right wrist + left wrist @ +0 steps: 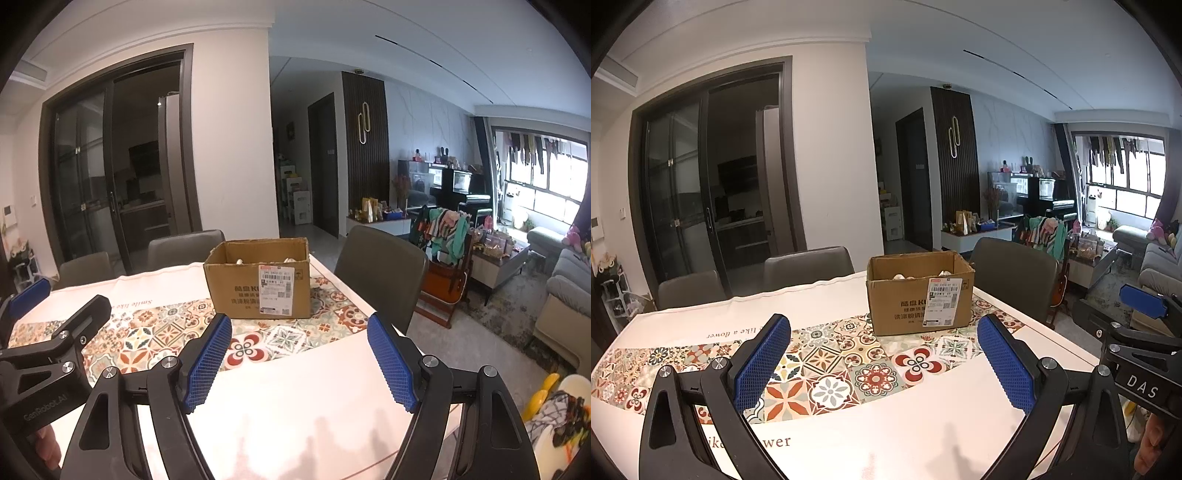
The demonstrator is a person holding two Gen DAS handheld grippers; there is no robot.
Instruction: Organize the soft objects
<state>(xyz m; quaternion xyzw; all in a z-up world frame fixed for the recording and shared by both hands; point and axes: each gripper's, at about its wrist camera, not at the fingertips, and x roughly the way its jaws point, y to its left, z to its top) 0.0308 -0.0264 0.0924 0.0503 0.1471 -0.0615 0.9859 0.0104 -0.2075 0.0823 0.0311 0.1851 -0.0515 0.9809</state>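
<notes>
Left wrist view: we hold the left claw (pixel 882 365) spread wide above the surface (pixel 905 435), with nothing between its blue pads. The right claw (pixel 299 360) is likewise spread and empty. The cardboard box (pixel 918 295) stands open on the patterned runner (pixel 827 373), well ahead of both claws. Pale rounded soft objects (pixel 899 276) lie inside, mostly hidden by the box wall; we cannot tell how many. We judge them light and compressible. We recommend pinching each across its thickest part, closing gently to avoid crushing or slipping.
</notes>
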